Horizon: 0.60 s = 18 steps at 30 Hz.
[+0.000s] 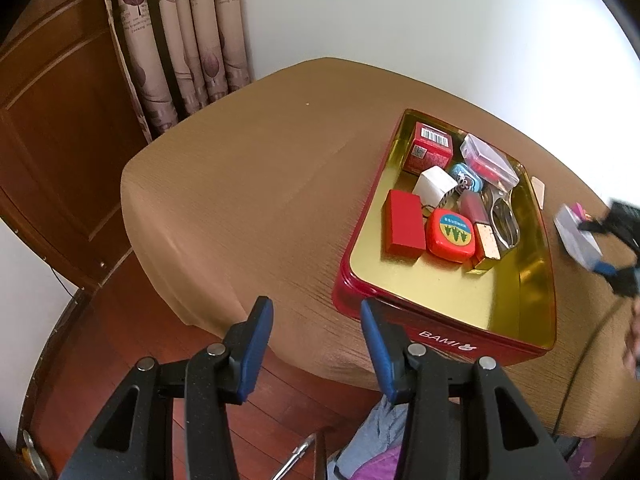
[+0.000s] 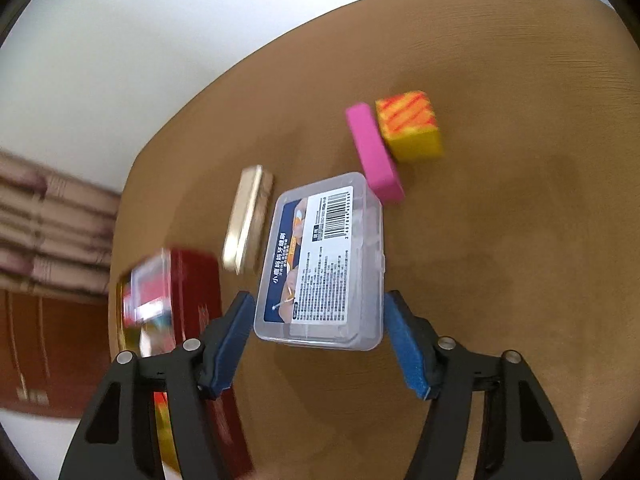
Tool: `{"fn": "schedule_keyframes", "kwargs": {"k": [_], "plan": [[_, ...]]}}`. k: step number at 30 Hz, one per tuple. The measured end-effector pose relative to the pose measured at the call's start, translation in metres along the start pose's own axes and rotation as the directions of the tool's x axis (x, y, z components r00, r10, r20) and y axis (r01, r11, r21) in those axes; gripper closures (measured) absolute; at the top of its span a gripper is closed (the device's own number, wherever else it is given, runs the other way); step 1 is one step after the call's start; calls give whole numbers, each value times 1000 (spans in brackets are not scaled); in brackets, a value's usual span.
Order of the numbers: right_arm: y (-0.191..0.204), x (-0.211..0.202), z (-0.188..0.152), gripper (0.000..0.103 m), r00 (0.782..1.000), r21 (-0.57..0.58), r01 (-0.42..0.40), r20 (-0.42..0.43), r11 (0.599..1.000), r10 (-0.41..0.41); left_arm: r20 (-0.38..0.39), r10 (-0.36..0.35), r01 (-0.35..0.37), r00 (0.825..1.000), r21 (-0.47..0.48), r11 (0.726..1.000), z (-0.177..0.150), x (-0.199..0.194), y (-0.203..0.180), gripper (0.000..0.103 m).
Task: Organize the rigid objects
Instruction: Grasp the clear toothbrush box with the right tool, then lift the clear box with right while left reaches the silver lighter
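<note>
Your right gripper (image 2: pixel 318 336) had its blue pads on either side of the clear box (image 2: pixel 322 258), the one with a barcode label. The jaws stood about half open and pressed on the box's near end, so the box was held between them, above the brown table (image 2: pixel 500 240). From the left wrist view the same box (image 1: pixel 578 236) showed blurred at the far right, just beyond the tin's (image 1: pixel 404 312) right wall.

Your left gripper (image 1: pixel 316 344) hung partly open with nothing between its pads, over the table's near edge and just beside the near-left corner of the tin.

The tin sat open on the table, red outside and gold inside. In it lay a barcoded red box (image 1: pixel 430 148), a white block (image 1: pixel 434 186), a flat red case (image 1: pixel 404 222), an orange tape measure (image 1: pixel 450 234) and another clear case (image 1: pixel 490 162).

Beyond the held box, a pale bar (image 2: pixel 248 220), a pink block (image 2: pixel 374 152) and a yellow-orange block (image 2: pixel 410 124) lay on the table; the pink and yellow-orange blocks were touching.
</note>
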State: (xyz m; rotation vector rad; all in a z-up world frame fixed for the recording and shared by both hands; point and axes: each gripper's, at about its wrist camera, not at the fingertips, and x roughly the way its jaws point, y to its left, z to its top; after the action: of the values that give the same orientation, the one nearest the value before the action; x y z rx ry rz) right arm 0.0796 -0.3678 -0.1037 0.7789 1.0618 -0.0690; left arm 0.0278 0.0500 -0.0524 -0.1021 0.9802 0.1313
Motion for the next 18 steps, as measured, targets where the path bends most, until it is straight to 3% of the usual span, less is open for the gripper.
{"fn": "schedule_keyframes", "kwargs": {"k": [3, 6, 11, 13, 18], "plan": [[-21, -25, -16, 40, 1000, -61, 30, 5, 998, -30, 15, 18, -18, 1000, 9, 1000, -1, -3, -2, 56], [-44, -49, -25, 40, 992, -129, 117, 53, 985, -111, 47, 40, -41, 998, 22, 999, -1, -9, -5, 57], [-103, -84, -24, 40, 953, -179, 282, 163, 942, -255, 114, 72, -77, 991, 48, 996, -2, -23, -13, 56], [-126, -92, -20, 40, 950, -169, 290, 173, 942, -261, 144, 60, -69, 988, 52, 996, -3, -32, -18, 56], [-128, -89, -15, 40, 960, -135, 237, 183, 962, -211, 158, -10, -14, 987, 147, 989, -2, -50, -58, 56]]}}
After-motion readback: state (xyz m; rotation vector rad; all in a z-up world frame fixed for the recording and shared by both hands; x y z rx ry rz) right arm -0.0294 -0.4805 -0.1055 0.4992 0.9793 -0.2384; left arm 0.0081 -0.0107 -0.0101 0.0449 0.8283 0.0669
